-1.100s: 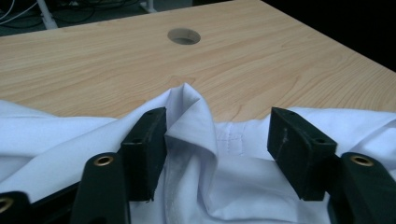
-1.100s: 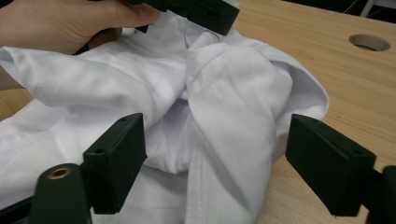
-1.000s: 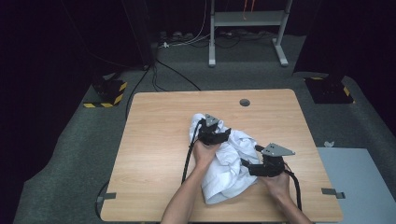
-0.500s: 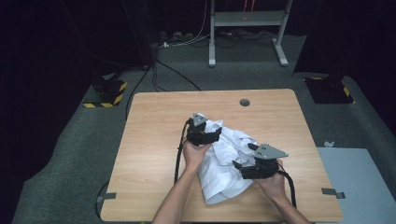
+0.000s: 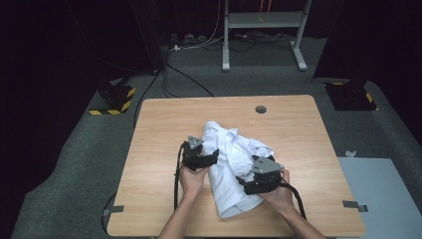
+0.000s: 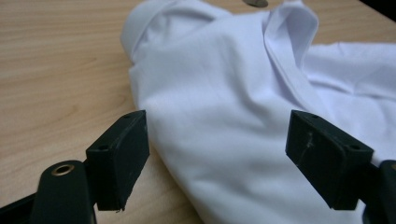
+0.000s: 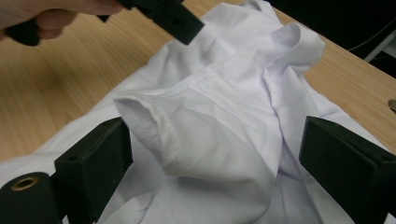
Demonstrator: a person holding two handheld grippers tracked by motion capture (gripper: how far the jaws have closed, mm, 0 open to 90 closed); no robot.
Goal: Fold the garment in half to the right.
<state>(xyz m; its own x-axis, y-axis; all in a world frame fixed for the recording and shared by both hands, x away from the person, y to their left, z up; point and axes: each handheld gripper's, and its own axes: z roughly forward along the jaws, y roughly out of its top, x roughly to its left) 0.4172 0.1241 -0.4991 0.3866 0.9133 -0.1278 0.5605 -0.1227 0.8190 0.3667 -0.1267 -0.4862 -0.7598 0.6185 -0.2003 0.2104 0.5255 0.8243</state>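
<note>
White shirt point(image 5: 234, 172), crumpled near the cable hole point(image 5: 260, 109) on the tabletop point(image 5: 159, 124), flanked by left tongs point(image 5: 205, 160) and right tongs point(image 5: 247, 183), both spread apart, gripping nothing, apparently poised to re-grasp folds.

The white shirt point(image 5: 234, 169) is bunched up, so its underside is hidden. Both grippers cover parts of it, and the person's forearms point(image 5: 174, 226) are cut off at the bottom edge.
</note>
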